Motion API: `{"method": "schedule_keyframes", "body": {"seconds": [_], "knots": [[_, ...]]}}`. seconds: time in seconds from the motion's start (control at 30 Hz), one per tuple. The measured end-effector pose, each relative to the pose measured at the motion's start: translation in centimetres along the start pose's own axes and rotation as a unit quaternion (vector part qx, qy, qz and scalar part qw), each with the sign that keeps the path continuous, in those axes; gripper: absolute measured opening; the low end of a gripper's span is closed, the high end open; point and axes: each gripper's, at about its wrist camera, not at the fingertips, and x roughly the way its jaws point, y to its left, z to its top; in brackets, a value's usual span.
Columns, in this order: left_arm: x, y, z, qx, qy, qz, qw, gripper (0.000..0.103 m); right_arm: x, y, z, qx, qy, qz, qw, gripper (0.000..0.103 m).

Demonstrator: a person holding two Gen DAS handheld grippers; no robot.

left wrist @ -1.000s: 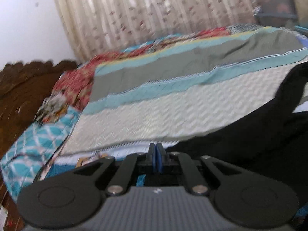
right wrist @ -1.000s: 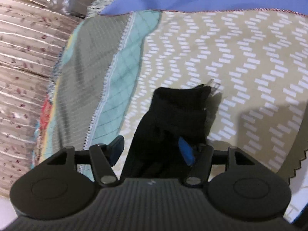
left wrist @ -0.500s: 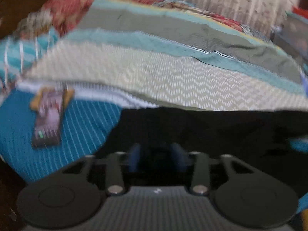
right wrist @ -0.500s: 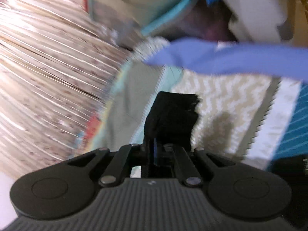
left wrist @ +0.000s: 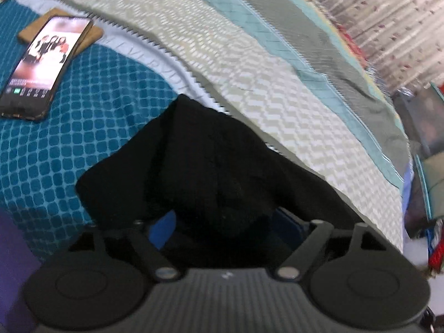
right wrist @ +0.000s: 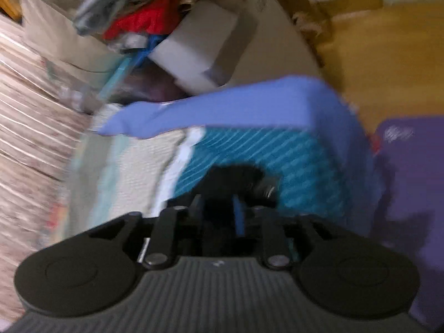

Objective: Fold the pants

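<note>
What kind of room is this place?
Most likely a bedroom: a bed with a patterned quilt, black pants lying on it, a pleated curtain behind, and a phone nearby.

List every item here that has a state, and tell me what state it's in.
Black pants: bunched on the bed, not flat.
Phone: screen lit, face up.
Left gripper: open, jaws just widened, pants between them.
Right gripper: partly open, jaws just widened, dark cloth between them.
</note>
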Motion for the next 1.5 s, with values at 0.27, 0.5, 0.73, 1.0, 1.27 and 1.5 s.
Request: {"method": "schedule_keyframes", "body": {"seconds": [0.27,0.5,0.73,1.0,1.27,1.5], "knots": [[2.5,-0.2,0.9,-0.012,0.026,0.002,0.9996,0.017,0.4,13.9,-17.6,-0.364,0.198,0.242,0.877,0.037],[0.0,-0.1,1.0,-0.013,0.028,-0.048,0.9984,0.013,-0.4,22.8,-36.2,-0.687,0.224,0.316,0.615,0.064],[-5.4,0.3,1.6,0.011,-0.012,-0.076,0.997,0.012,2.2,25.0,-40.5,-0.756,0.258,0.278,0.533,0.006],[-3.1,3.6,-2.0,0.065,0.014,0.03,0.9974,0.036,-2.3,20.4,-39.4,-0.735,0.324,0.303,0.514,0.053],[-3.6,6.0,-1.8,0.032,0.017,-0.043,0.9984,0.057,-2.3,20.2,-36.8,-0.633,0.33,0.299,0.634,0.054],[-10.8,4.7,0.5,0.077,-0.109,-0.081,0.9878,0.062,0.3,15.0,-25.6,-0.478,0.271,0.169,0.818,0.053]]}}
